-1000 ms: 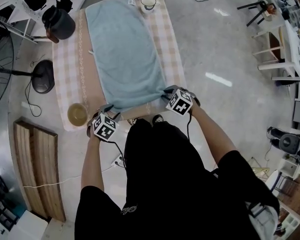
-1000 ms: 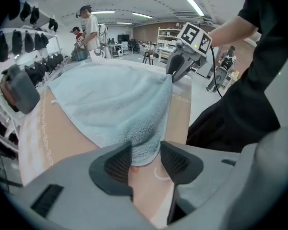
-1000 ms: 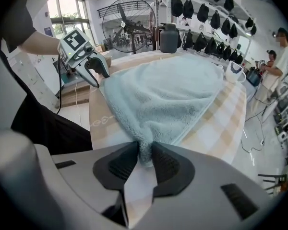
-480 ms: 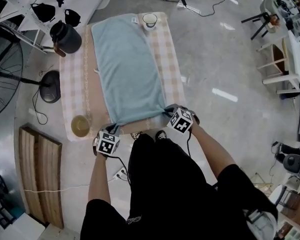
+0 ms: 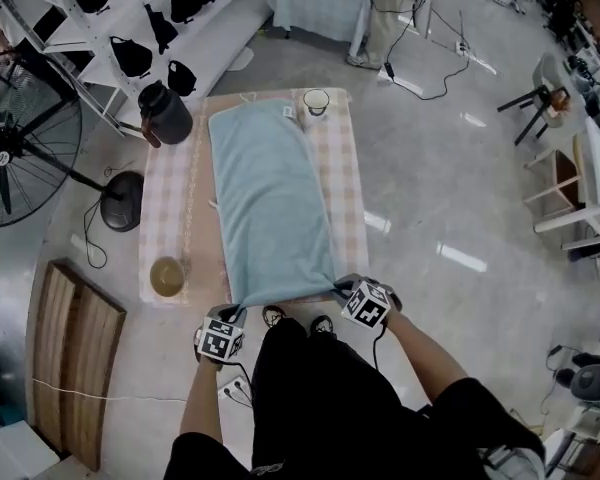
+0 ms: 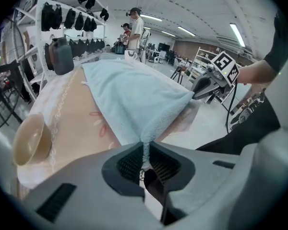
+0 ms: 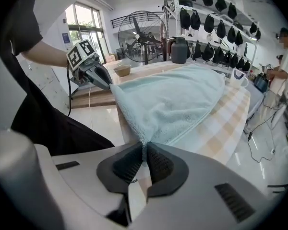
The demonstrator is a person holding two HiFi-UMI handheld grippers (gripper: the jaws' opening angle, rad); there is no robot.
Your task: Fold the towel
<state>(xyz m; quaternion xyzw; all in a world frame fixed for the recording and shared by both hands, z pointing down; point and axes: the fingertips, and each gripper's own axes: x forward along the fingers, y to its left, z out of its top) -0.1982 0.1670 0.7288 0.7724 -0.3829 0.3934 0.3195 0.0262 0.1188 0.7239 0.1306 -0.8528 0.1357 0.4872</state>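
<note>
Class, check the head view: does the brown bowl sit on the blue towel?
No, the brown bowl rests on the checked tablecloth, apart from the blue towel, to its left.

head view: overhead, steeply down | left, right gripper views: close, low, along table [image 5: 348,198] | shared: towel [image 5: 270,208]

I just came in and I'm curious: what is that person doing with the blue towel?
A person stands at the near end of the table with a gripper in each hand. The left gripper and the right gripper have each just closed on a near corner of the towel. The rest of it lies spread along the table, not yet folded. A bowl, a jug and a cup sit around it.
</note>
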